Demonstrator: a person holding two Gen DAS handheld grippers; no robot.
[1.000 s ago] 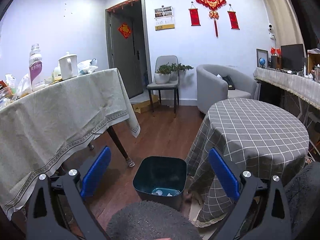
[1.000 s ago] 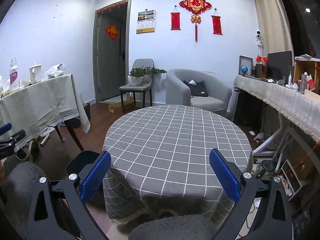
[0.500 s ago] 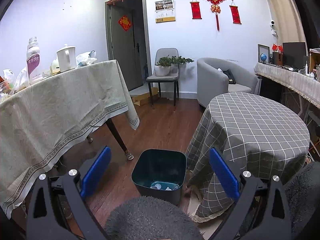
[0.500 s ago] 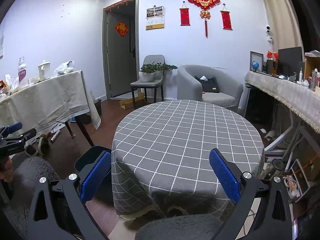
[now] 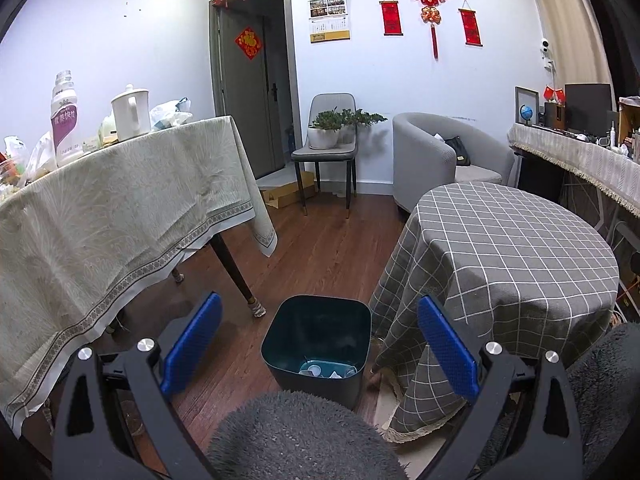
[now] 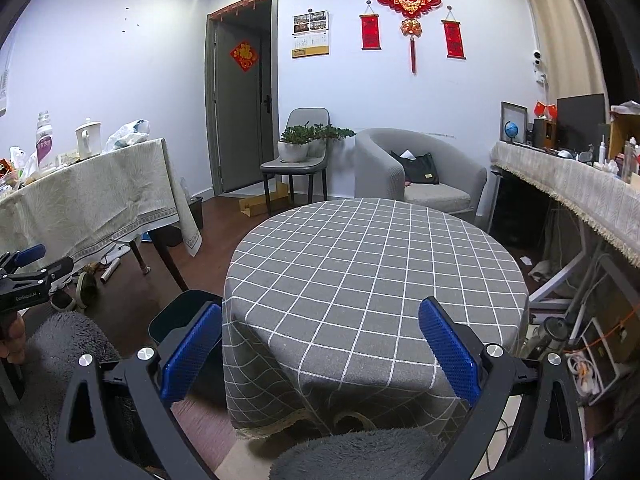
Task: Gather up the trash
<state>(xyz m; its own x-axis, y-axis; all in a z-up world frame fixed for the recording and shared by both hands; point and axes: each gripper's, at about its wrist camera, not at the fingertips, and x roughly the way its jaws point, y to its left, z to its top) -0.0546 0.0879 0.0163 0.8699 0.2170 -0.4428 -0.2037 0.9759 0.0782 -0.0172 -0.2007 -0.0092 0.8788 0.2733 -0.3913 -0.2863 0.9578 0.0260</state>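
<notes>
A dark teal trash bin (image 5: 318, 338) stands on the wood floor beside the round table, with several pale pieces of trash (image 5: 320, 370) at its bottom. My left gripper (image 5: 318, 346) hangs open above and in front of the bin, nothing between its blue pads. My right gripper (image 6: 320, 350) is open over the near edge of the round grey checked table (image 6: 372, 264), holding nothing. In the right wrist view the bin (image 6: 176, 318) peeks out at the table's left, and the left gripper (image 6: 24, 272) shows at the far left.
A long table with a beige cloth (image 5: 120, 208) stands left, carrying a bottle (image 5: 64, 120), a white kettle (image 5: 130, 114) and bags. A grey fuzzy sleeve (image 5: 296, 436) lies below the fingers. A chair with plants (image 5: 332, 136), an armchair (image 5: 440, 156) and a cluttered counter (image 6: 580, 176) line the back and right.
Both views have tilted slightly downward and closer; the bin's contents show more in the left wrist view. Both grippers stay open and empty.
</notes>
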